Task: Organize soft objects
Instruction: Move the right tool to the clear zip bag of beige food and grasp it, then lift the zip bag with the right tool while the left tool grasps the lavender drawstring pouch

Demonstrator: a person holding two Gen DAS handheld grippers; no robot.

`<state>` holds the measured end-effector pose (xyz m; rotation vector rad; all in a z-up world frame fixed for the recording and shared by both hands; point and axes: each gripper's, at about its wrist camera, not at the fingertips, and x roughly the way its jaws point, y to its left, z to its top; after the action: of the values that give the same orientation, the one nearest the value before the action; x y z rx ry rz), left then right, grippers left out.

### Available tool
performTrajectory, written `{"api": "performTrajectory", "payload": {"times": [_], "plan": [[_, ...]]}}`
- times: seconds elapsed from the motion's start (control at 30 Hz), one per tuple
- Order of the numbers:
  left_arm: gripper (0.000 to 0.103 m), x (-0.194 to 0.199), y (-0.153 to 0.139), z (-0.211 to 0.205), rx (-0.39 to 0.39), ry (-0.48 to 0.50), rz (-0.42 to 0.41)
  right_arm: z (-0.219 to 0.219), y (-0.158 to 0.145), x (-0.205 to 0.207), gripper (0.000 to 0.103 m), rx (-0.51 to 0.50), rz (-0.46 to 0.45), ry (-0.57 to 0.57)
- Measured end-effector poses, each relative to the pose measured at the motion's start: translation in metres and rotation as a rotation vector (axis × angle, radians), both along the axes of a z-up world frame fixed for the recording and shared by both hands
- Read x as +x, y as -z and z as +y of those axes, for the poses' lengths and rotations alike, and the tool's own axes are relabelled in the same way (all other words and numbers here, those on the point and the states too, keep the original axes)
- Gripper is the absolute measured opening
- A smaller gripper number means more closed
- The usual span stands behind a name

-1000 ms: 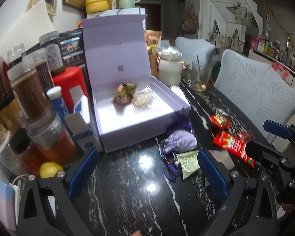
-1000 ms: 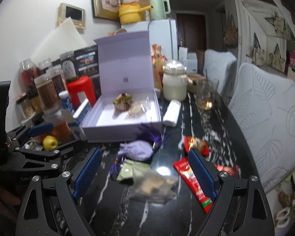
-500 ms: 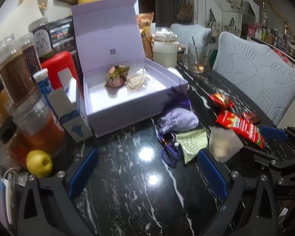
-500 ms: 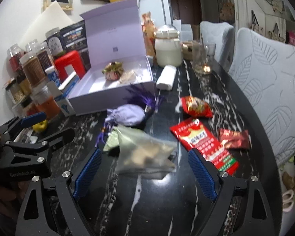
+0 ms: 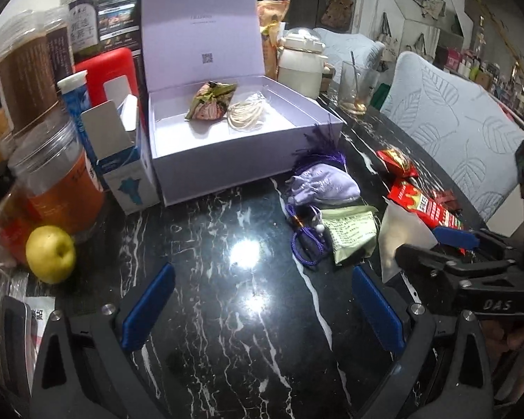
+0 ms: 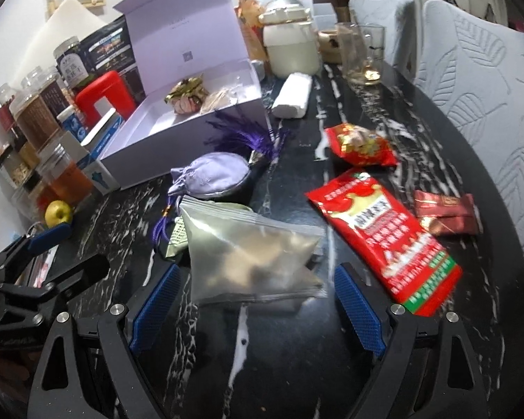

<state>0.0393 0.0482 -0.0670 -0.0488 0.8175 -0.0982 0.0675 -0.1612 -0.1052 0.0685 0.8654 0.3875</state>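
Observation:
An open lilac gift box [image 5: 248,160] [image 6: 178,146] stands on the black marble table and holds a patterned sachet [image 5: 209,103] and a clear pouch [image 5: 246,115]. In front of it lie a lilac drawstring pouch [image 5: 323,183] [image 6: 209,174] with a purple tassel, a green packet [image 5: 353,234] and a frosted zip bag [image 6: 251,255] [image 5: 398,230]. My right gripper [image 6: 255,310] is open, its pads either side of the zip bag's near edge. My left gripper [image 5: 258,310] is open and empty over bare table.
Red snack packets [image 6: 380,237] lie to the right of the zip bag. Jars [image 5: 28,80], a red container, a blue-white carton [image 5: 122,164] and a yellow apple [image 5: 50,253] crowd the left. A white jar [image 6: 290,49], a glass [image 6: 363,52] and padded chairs stand behind.
Both grippers have tilted down and moved closer to the table. The zip bag now lies between the right gripper's open pads. Nothing has been picked up.

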Motion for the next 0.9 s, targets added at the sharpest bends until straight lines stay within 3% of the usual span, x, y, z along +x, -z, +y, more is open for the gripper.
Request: {"api": "performTrajectory", "payload": {"times": [0.33, 0.37, 0.43, 0.5, 0.9], "plan": [[0.102, 0.007, 0.001, 0.012, -0.025, -0.023, 0.019, 0.012, 0.012, 0.022, 0.095, -0.015, 0.025, -0.017], [0.102, 0.008, 0.002, 0.011, -0.027, -0.022, 0.022, 0.012, 0.013, 0.023, 0.093, -0.013, 0.026, -0.021], [0.102, 0.010, 0.002, 0.011, -0.041, -0.018, 0.032, 0.012, 0.012, 0.021, 0.074, -0.012, 0.007, -0.032], [0.102, 0.012, 0.002, 0.011, -0.060, -0.018, 0.042, 0.010, 0.012, 0.019, 0.067, 0.006, 0.004, -0.047], [0.102, 0.030, -0.007, -0.028, -0.026, 0.038, 0.027, -0.030, -0.006, -0.014, 0.064, 0.099, -0.078, -0.028]]}}
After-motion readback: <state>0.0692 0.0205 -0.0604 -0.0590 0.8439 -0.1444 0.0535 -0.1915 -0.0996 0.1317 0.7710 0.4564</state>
